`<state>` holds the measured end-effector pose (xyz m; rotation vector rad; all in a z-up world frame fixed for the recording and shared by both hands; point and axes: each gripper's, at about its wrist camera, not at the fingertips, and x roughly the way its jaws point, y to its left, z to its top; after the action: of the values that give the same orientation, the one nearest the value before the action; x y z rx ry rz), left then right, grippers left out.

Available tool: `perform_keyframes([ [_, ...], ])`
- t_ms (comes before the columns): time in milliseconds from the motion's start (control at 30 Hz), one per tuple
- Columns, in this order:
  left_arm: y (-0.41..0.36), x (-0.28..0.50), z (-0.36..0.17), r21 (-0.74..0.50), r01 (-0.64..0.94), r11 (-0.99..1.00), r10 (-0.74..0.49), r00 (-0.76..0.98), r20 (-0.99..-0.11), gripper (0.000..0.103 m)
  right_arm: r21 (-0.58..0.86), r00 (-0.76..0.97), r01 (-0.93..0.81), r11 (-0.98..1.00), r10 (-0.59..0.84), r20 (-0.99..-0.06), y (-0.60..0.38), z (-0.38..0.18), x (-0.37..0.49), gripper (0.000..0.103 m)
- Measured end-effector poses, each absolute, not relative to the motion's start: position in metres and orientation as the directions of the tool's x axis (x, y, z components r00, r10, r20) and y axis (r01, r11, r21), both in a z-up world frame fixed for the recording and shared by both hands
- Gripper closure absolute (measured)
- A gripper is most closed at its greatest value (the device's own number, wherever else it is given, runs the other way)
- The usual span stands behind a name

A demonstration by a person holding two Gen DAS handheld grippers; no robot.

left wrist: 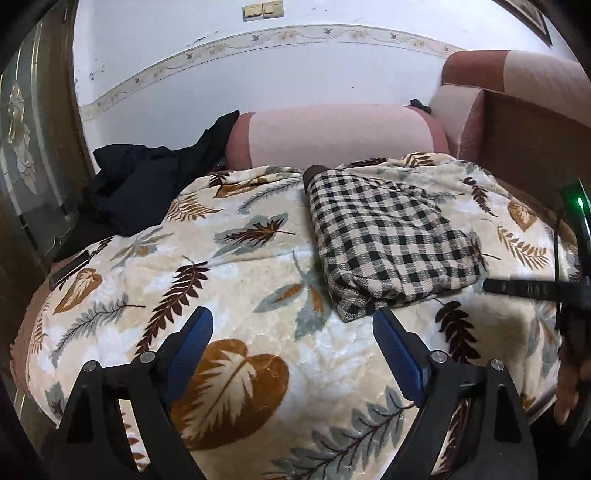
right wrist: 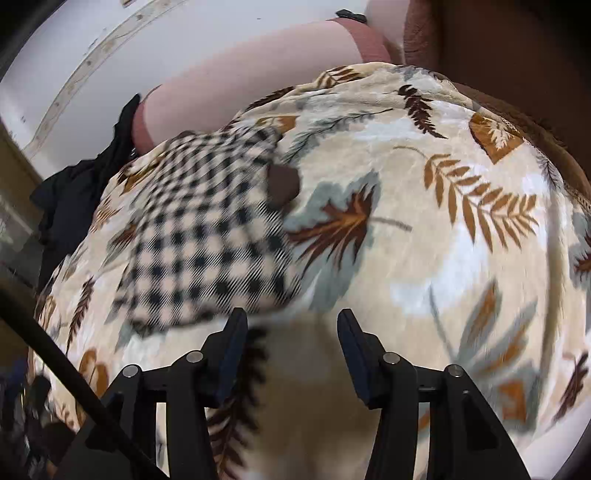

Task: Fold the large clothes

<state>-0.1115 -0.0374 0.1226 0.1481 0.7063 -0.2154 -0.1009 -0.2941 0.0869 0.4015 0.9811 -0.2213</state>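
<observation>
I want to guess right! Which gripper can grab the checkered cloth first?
Probably the right gripper: it is open, and the checkered cloth has an edge just past its left finger. The left gripper, also open, sits farther back.

A lived-in room of a home: a leaf-patterned blanket (left wrist: pixel 236 266) covers a bed or couch, backed by pink and rust cushions (left wrist: pixel 332 129). A white wall carries a floral border strip (left wrist: pixel 258 37) and light switches (left wrist: pixel 263 9). Dark clothes (left wrist: pixel 147 184) lie heaped beside a glass-panelled door (left wrist: pixel 26 147).
</observation>
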Motion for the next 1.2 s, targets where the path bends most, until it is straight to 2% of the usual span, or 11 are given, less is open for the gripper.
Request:
perform_keyframes([
  [233, -0.045, -0.107, 0.099, -0.047, 0.31, 0.95, -0.232, 0.593, -0.771, 0.016, 0.084, 0.465, 0.348, 0.934, -0.094, -0.88, -0.259, 0.06, -0.127, 0.043],
  [367, -0.051, -0.109, 0.085, -0.077, 0.311, 0.947, -0.241, 0.533, -0.811, 0.016, -0.034, 0.464, 0.337, 0.941, -0.198, -0.863, -0.246, 0.059, -0.132, 0.043],
  [433, -0.052, -0.11, 0.08, -0.069, 0.309, 0.949, -0.23, 0.523, -0.821, 0.016, -0.063, 0.471, 0.337, 0.939, -0.226, -0.852, -0.243, 0.06, -0.133, 0.04],
  [467, -0.053, -0.11, 0.077, -0.062, 0.306, 0.95, -0.221, 0.518, -0.827, 0.016, -0.069, 0.472, 0.338, 0.939, -0.232, -0.85, -0.242, 0.06, -0.133, 0.037],
  [1200, -0.047, -0.097, 0.056, -0.069, 0.29, 0.954, -0.203, 0.461, -0.864, 0.016, -0.096, 0.483, 0.292, 0.952, -0.233, -0.844, -0.225, 0.056, -0.127, 0.035],
])
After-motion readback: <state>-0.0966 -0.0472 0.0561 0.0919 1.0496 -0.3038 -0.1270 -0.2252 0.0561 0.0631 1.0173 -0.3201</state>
